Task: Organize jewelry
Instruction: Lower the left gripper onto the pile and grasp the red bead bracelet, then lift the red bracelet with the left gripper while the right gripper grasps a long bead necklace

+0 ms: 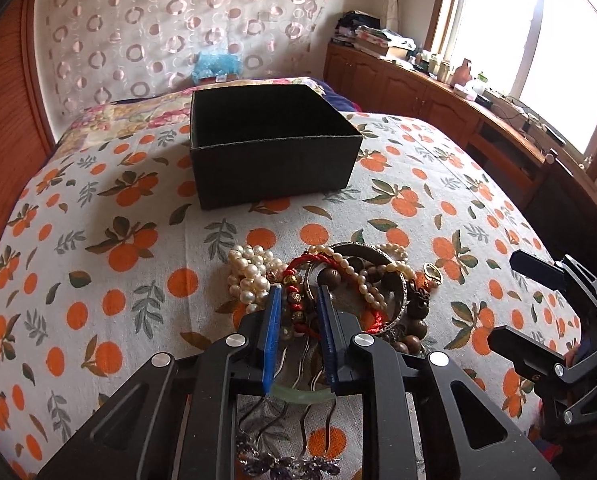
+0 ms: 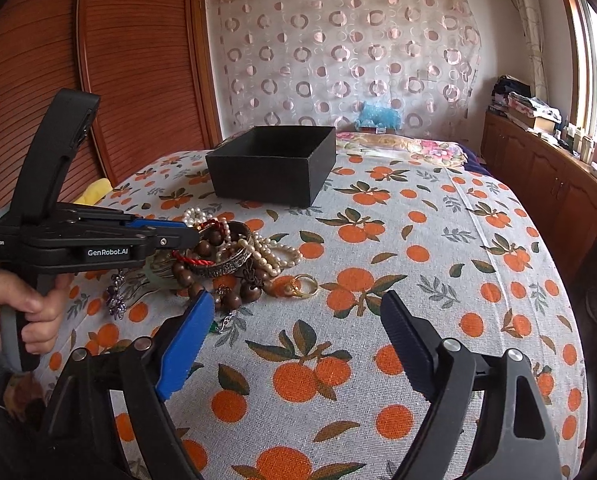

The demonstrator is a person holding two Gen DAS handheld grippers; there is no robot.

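**Left fingers closing into a tangled heap, with the box well behind it**

The bed is giving plenty of open room: its orange-print cover is lying bare to the right of the heap and in front of the right gripper, whose fingers are standing wide apart with nothing between them. The near edge of the bed is sitting just under both tools, so anything dropped there is likely sliding off.

The black box is standing open and upright, well apart from the heap, with a clear strip of cover between them.

The jewelry pile is where the trouble is waiting. The left gripper is reaching into it, fingers drawn nearly together around the red cord bracelet and its gold beads. That cord is lying woven through the pearl strands, the metal bangle and the wooden beads, so a lift is probably dragging neighbours along, or the thin cord is slipping out.

The gold ring is lying just beside the heap and could be getting knocked toward the edge.
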